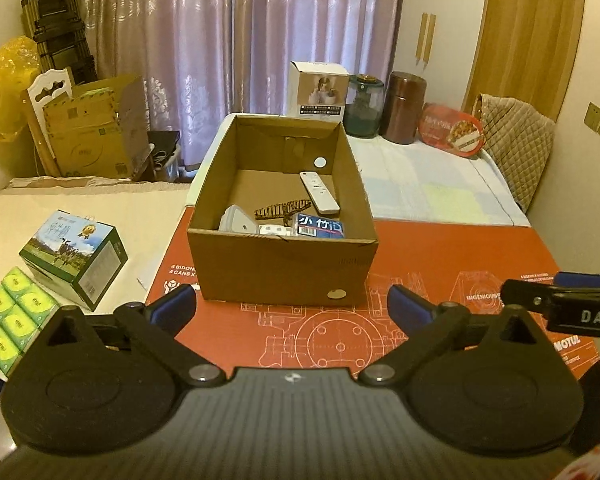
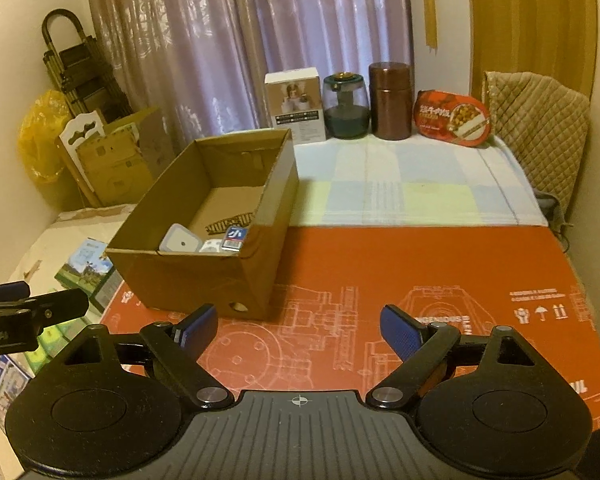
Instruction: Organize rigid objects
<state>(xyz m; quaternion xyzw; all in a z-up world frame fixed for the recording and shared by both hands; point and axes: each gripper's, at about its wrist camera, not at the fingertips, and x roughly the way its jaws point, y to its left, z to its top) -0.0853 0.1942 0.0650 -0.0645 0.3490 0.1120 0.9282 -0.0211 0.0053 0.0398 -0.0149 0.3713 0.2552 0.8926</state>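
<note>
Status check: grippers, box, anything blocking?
Left gripper open, empty. Right gripper open, empty. Cardboard box holds remote and small items. Nothing blocking.

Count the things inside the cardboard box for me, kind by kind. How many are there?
In the cardboard box:
White remote control: 1
Brown striped hair clip: 1
White rounded case: 1
Small white dotted item: 1
Blue packet with barcode: 1
Total: 5 that I can see. The near wall may hide more.
</note>
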